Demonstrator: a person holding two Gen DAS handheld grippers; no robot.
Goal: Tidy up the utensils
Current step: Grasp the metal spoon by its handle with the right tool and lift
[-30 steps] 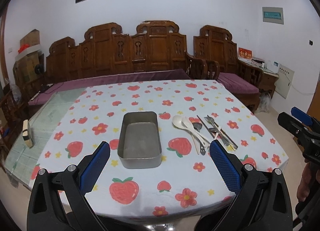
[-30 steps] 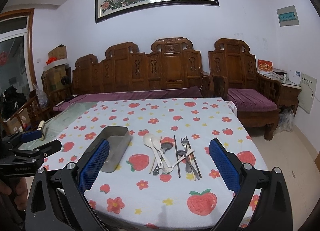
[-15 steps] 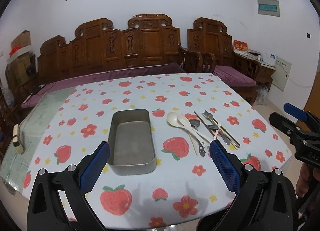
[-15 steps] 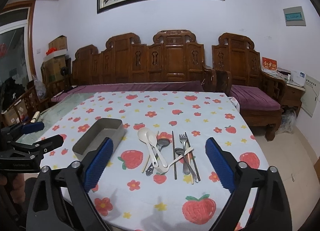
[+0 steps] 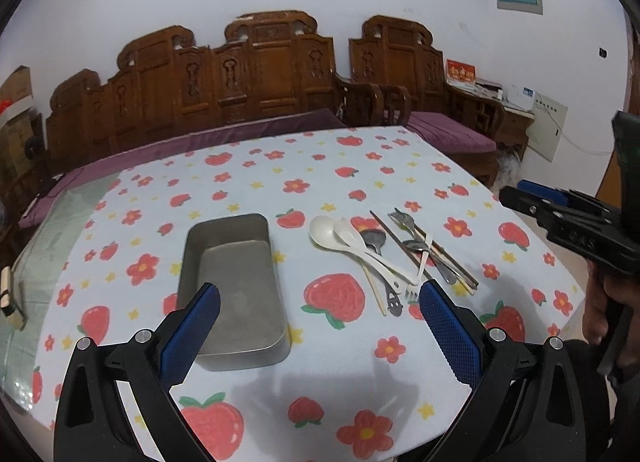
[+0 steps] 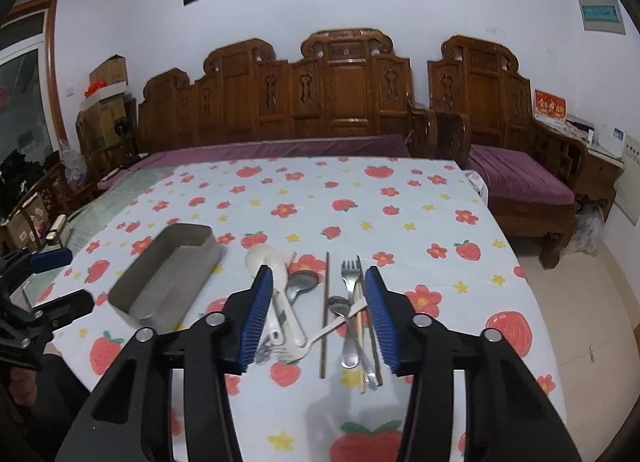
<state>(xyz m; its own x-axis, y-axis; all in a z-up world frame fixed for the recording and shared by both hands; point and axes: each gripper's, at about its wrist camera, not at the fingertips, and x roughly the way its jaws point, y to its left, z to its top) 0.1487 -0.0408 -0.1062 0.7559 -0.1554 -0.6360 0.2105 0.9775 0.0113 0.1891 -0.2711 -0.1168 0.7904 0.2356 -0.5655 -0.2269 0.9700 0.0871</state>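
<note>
On my left, the left gripper (image 5: 320, 326) hangs above the near edge of the table (image 5: 256, 398) with its blue pads spread wide and nothing between them. The left pad overlaps the near left corner of the metal tray (image 5: 236, 286) in that wrist view, but I cannot tell whether it touches. The tray is a rectangular steel tin, empty, lying flat on the strawberry-print tablecloth (image 6: 400, 206), long side running away from me.

Just right of the tray comes the pile of utensils (image 5: 392, 258). First two white spoons (image 5: 324, 230), bowls toward the far side, handles crossing toward me. Next a metal spoon (image 6: 302, 282) with its bowl tucked beside them, then dark chopsticks (image 6: 326, 302) lying straight, then a metal fork (image 6: 350, 274) and more steel handles alongside. A white plastic fork (image 6: 320, 336) lies slantwise over the lot, tines toward me.

My right gripper (image 6: 316, 314) sits low over this pile. Its jaws have just been closing and now stand about half apart, bracketing the pile in the picture; the pads press on none of it, and I see no utensil lifted. Its left pad lines up with the white spoon handles, its right pad with the steel handles.

Beyond the table stands a carved wooden bench (image 6: 344, 94) with a purple cushion.
</note>
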